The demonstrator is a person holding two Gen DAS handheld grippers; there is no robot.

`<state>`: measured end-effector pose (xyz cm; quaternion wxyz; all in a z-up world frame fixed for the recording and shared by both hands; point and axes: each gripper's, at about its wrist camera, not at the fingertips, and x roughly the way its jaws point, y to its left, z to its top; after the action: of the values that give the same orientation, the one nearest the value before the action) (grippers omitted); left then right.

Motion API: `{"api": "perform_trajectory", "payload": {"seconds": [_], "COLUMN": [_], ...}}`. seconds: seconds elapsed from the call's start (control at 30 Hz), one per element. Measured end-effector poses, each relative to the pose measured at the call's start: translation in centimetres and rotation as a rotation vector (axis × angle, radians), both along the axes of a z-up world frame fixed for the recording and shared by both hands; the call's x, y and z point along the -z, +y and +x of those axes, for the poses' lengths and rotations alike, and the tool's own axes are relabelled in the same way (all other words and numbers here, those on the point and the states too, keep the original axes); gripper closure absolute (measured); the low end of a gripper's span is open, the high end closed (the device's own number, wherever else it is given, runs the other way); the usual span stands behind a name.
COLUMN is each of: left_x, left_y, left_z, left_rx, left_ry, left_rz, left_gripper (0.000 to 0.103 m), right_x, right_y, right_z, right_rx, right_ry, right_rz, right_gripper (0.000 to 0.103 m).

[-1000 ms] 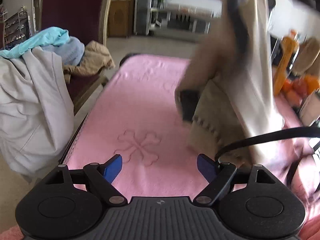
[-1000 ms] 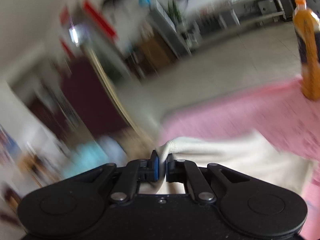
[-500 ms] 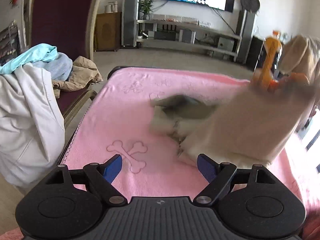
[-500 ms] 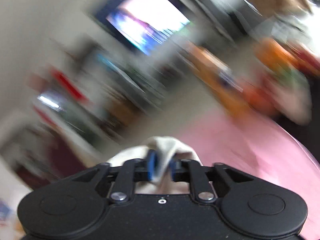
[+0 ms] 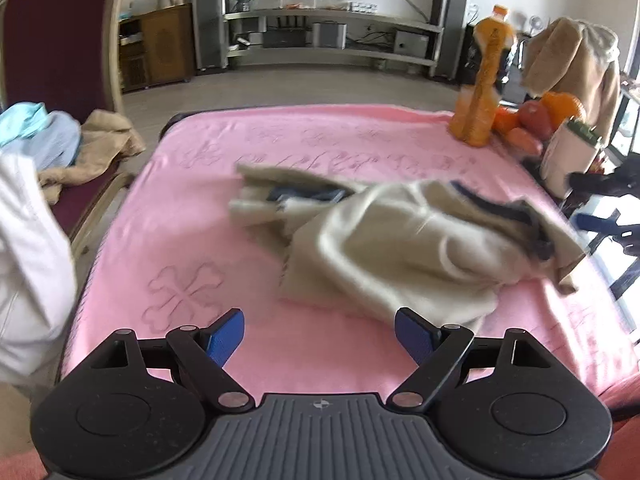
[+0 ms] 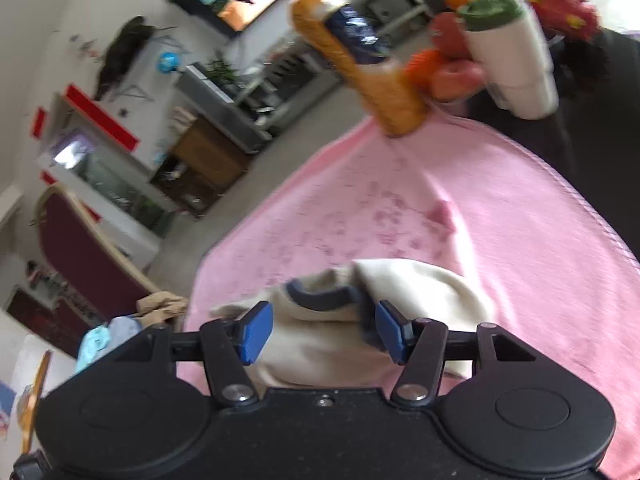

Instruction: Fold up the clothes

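A living room with a television and a long media shelf forms the background, and the foreground is filled by a table draped in a pink towel (image 5: 192, 216) embossed with bone shapes. That towel serves as the landmark here. On its middle and right part a cream garment (image 5: 400, 248) with dark blue trim is now seen lying in a loose, crumpled heap, whereas half a second ago it was being swung through the air, clamped in the right tongs. It has been dropped onto the towel but not spread flat: one sleeve or hem is thrown towards the towel's far side and folds are bunched over one another.

Off the towel's left edge a chair piled with other clothes (image 5: 44, 140) is visible. At the towel's far right corner an orange drink bottle (image 5: 486, 80), some fruit (image 5: 536, 116) and a white cup (image 6: 516, 60) are standing.

The right gripper (image 6: 324, 332) is held just over the near edge of the garment with its blue pads apart, the cloth released. The left gripper (image 5: 320, 336) is poised over bare towel beside the heap, its pads likewise wide apart and empty.

The laying-down is judged done; smoothing and spreading are judged still to be needed before any fold can be made.
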<state>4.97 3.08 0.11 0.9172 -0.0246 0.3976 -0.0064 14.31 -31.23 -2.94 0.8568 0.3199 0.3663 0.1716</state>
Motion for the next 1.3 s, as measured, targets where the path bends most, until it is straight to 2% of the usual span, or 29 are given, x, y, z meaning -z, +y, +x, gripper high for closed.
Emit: {"api": "perform_trajectory", "payload": {"seconds": [0.1, 0.23, 0.3, 0.47, 0.57, 0.7, 0.73, 0.77, 0.87, 0.97, 1.07, 1.17, 1.3], "left_x": [-1.4, -1.7, -0.6, 3.0, 3.1, 3.0, 3.1, 3.2, 3.0, 2.6, 2.1, 2.1, 3.1], "left_y": [-0.4, -0.3, 0.3, 2.3, 3.1, 3.1, 3.1, 3.1, 3.7, 4.3, 4.8, 5.2, 5.8], "left_z": [1.6, 4.5, 5.8, 6.7, 6.9, 6.7, 6.6, 6.6, 6.4, 5.4, 3.8, 1.9, 0.2], "left_rx": [0.013, -0.029, -0.045, -0.069, -0.084, -0.086, -0.086, -0.087, -0.11, -0.128, -0.134, -0.14, -0.156], "left_ry": [-0.016, -0.018, 0.0, 0.098, 0.107, 0.096, 0.096, 0.096, 0.096, 0.092, 0.082, 0.077, 0.116], "left_rz": [-0.045, -0.044, -0.056, -0.142, -0.169, -0.169, -0.171, -0.172, -0.182, -0.204, -0.233, -0.28, -0.345], "left_gripper": [0.021, 0.023, 0.026, 0.029, 0.029, 0.028, 0.028, 0.028, 0.028, 0.028, 0.028, 0.028, 0.03], "right_x": [-0.2, -0.7, -0.4, 2.7, 4.0, 5.2, 5.4, 5.4, 3.2, -0.1, -2.4, -2.8, -1.0], "right_y": [2.0, 5.2, 6.5, 8.7, 9.9, 11.2, 11.4, 11.4, 11.1, 9.6, 9.2, 9.2, 11.1], "right_z": [1.9, 5.4, 7.2, 10.9, 12.0, 12.7, 12.7, 12.5, 10.7, 6.9, 1.0, -5.2, -11.8], "right_rx": [-0.06, -0.132, -0.167, -0.233, -0.284, -0.338, -0.348, -0.357, -0.331, -0.282, -0.275, -0.308, -0.476], "right_ry": [-0.026, -0.057, -0.054, 0.038, 0.058, 0.019, 0.01, 0.003, -0.095, -0.212, -0.338, -0.42, -0.452], "right_rz": [-0.036, -0.092, -0.116, -0.199, -0.26, -0.296, -0.305, -0.308, -0.323, -0.269, -0.335, -0.41, -0.581], "right_gripper": [0.047, 0.047, 0.045, 0.045, 0.045, 0.045, 0.059, 0.085, 0.088, 0.088, 0.089, 0.089, 0.089]}}
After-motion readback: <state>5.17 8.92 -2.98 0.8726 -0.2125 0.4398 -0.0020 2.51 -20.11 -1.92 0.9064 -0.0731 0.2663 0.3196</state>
